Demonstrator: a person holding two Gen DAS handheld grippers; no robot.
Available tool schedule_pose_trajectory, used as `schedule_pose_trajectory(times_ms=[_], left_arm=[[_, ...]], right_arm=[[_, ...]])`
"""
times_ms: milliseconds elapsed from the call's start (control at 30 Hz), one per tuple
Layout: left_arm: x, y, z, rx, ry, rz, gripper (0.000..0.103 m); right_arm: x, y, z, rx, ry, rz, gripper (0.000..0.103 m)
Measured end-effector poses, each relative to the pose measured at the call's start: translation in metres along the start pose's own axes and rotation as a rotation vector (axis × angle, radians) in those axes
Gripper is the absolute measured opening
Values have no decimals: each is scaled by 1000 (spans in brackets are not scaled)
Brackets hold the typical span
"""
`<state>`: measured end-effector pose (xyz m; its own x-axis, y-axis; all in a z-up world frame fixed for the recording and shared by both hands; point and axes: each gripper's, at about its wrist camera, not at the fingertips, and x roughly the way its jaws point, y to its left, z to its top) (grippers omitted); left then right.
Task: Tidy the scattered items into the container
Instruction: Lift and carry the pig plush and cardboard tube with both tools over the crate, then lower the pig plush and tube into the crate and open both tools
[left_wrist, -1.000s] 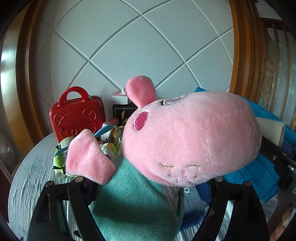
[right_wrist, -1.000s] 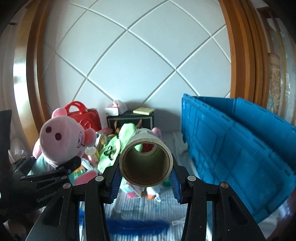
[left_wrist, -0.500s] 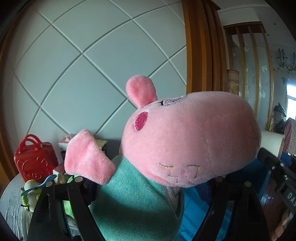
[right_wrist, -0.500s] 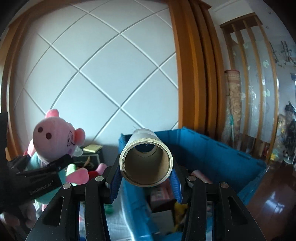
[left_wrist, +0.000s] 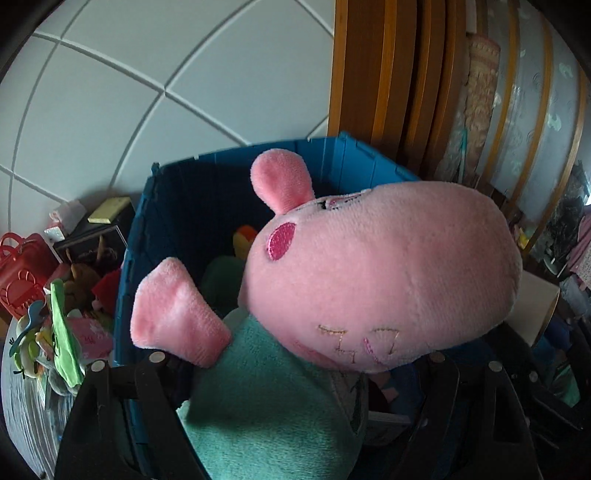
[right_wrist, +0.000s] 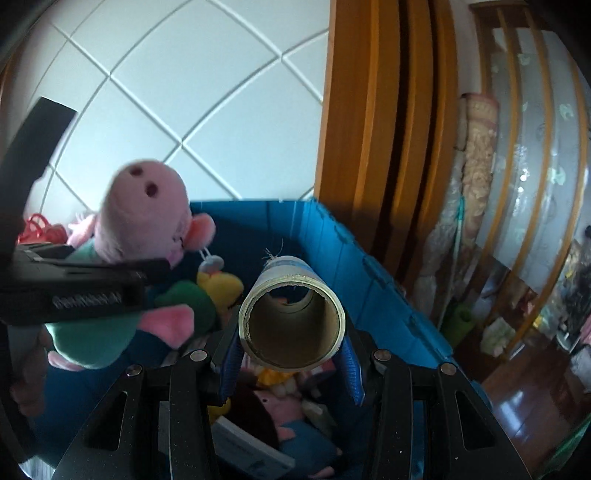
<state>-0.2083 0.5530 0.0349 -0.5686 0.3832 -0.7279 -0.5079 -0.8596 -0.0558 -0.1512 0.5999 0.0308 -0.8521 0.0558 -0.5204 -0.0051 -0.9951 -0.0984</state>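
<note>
Plush pig (right_wrist: 122, 258) left of tube (right_wrist: 291, 325), above bin (right_wrist: 369, 266).

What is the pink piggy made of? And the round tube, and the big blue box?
The pig toy looks like soft plush fabric: its surface is fuzzy, with stitched details. The tube seems to be cardboard: a dull brown inside, a layered rim and a frayed far end. The blue box is probably hard plastic: its ribbed walls are smooth, with a slight shine.

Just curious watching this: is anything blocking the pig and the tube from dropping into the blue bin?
Nothing visible does. The pig and the tube hang over the open bin, which has no lid across it; only toys already inside lie below.
</note>
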Motion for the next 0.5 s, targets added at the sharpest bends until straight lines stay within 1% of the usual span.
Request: schedule_pose_trajectory(times_ms=[100, 200, 333, 500], left_arm=[[21, -8, -5, 5, 113, -8, 84], [30, -8, -4, 0, 155, -7, 84], [33, -14, -8, 8, 169, -1, 84], [17, -16, -6, -2, 119, 35, 85]], right_arm=[[28, -8, 1, -1, 85, 33, 45], [47, -15, 8, -29, 150, 41, 45], [65, -16, 13, -59, 194, 33, 45], [72, -14, 25, -78, 196, 47, 45]])
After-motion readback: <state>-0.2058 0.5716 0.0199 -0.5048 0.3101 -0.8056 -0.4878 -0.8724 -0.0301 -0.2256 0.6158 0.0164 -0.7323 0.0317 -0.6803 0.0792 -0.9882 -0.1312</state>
